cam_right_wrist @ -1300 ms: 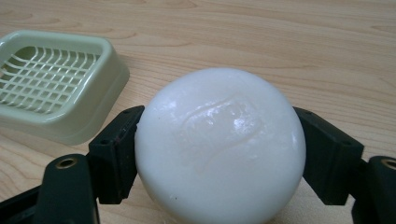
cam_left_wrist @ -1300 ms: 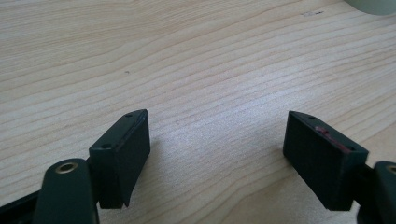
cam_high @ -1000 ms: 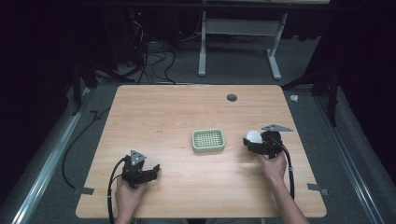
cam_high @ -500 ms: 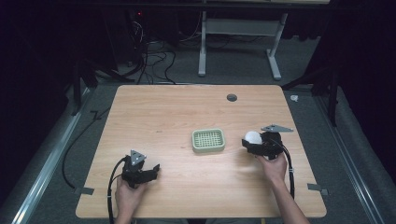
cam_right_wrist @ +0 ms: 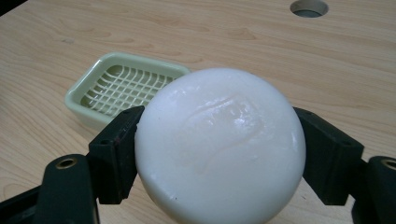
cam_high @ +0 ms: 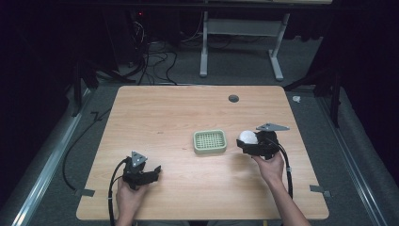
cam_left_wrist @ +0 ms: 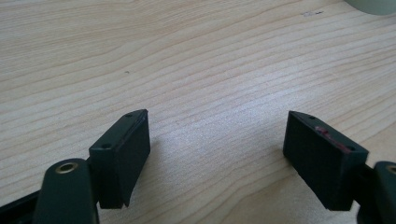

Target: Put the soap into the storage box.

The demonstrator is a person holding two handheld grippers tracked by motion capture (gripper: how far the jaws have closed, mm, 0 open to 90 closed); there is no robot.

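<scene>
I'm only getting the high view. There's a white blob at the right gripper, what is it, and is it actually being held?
Observer: It's a round white soap bar, with a faint mark pressed into its face. The right gripper is shut on it, one of its black fingers pressing each side.
Operator: And that green thing nearby?
Observer: A pale green soap dish with a slotted grid insert inside; nothing lies in it.
Operator: Is the other gripper holding anything?
Observer: No. The left gripper stands open, its fingers wide apart with bare wooden table between them.
</scene>
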